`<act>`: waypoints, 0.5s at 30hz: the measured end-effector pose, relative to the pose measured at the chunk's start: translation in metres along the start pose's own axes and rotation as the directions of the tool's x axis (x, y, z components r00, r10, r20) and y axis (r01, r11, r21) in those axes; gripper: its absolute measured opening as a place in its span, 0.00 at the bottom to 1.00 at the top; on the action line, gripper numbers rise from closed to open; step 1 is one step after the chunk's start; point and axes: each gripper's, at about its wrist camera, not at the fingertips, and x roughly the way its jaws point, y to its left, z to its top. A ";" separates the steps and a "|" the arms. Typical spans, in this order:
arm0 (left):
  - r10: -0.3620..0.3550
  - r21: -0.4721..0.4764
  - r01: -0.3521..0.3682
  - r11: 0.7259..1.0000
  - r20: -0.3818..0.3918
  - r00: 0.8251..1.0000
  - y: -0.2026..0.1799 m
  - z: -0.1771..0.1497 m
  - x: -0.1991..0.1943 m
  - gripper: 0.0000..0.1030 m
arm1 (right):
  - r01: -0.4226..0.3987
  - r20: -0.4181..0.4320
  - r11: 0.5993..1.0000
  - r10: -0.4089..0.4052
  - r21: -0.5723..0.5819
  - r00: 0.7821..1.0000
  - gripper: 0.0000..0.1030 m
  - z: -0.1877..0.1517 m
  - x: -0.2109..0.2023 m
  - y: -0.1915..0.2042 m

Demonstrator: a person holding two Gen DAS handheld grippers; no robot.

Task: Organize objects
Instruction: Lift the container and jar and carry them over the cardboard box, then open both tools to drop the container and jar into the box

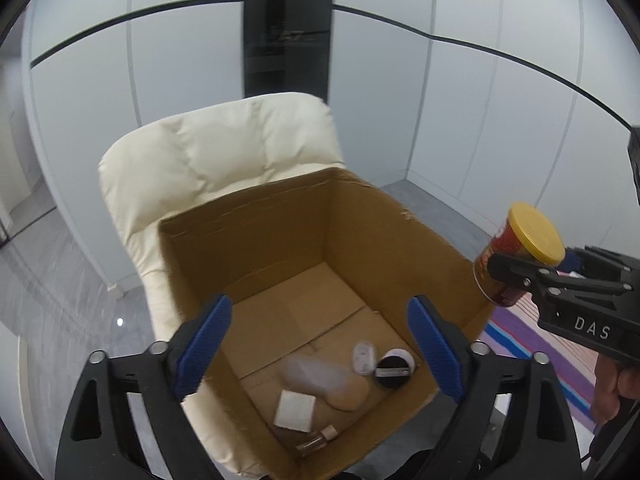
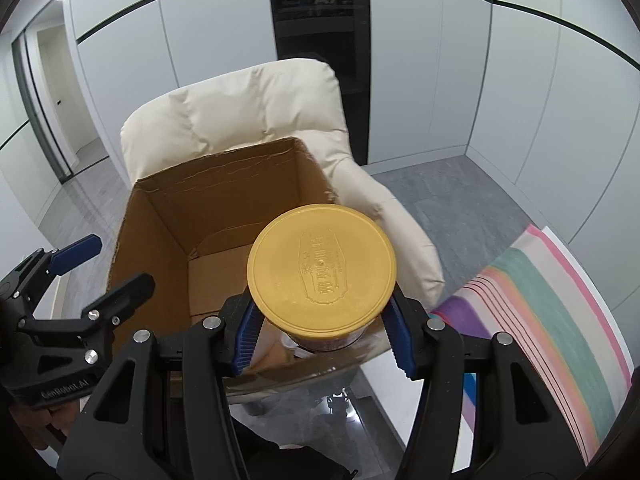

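Now the right gripper [image 2: 322, 336] pinches a yellow-lidded can [image 2: 321, 266] at mid-frame in its own view, above the near right rim of the open cardboard box [image 1: 248, 236] on the cream chair [image 1: 216, 148]. The left gripper [image 1: 320, 356] hangs spread and empty over the box, low in its frame. Judging by this, the can goes in next: carry it inward over the opening, clear of the small items [image 1: 316, 384] on the floor, then release.

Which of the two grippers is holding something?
The right gripper: it clamps the can with the yellow lid. The left gripper stands open, nothing between its fingers.
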 end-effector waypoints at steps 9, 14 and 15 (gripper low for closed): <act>0.081 -0.050 -0.080 0.995 0.009 0.997 0.034 0.000 -0.003 1.00 | -0.035 -0.036 0.999 0.034 -0.023 0.999 0.56 0.006 0.017 0.022; 0.101 -0.073 -0.099 0.992 0.013 0.995 0.047 0.000 -0.005 1.00 | -0.065 -0.059 0.997 0.062 -0.041 0.996 0.56 0.006 0.025 0.036; 0.103 -0.076 -0.102 0.992 0.013 0.995 0.050 0.000 -0.006 1.00 | -0.069 -0.065 0.996 0.066 -0.049 0.996 0.56 0.006 0.027 0.040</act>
